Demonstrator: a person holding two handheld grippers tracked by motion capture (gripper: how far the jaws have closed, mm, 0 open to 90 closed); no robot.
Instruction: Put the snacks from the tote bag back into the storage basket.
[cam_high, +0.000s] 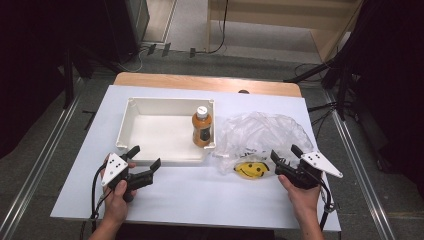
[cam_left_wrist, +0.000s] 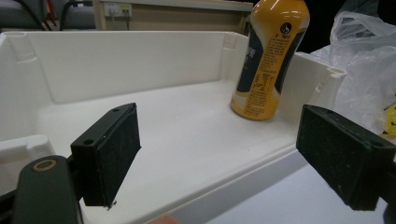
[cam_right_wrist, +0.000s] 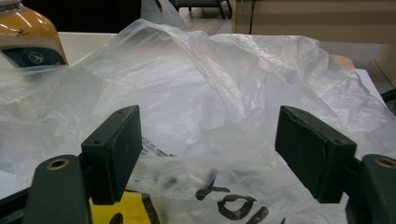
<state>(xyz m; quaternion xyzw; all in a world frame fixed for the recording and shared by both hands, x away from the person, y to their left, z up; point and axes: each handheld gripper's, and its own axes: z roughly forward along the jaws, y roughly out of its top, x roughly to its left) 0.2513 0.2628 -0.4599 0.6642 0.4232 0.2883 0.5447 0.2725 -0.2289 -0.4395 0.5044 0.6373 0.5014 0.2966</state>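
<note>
Overhead, I see my left gripper (cam_high: 147, 157) at the near rim of 1 white bin (cam_high: 150, 130), jaws apart and holding nothing; my right gripper (cam_high: 285, 154) reaches the near edge of 1 clear plastic bag (cam_high: 260, 132), also spread. 1 orange bottle (cam_high: 202, 129) stands in the bin's right corner. Left gripper view: jaws frame the bin floor, bottle cap cut off. Right gripper view: wide jaws face the bag, its print partly hidden.
</note>
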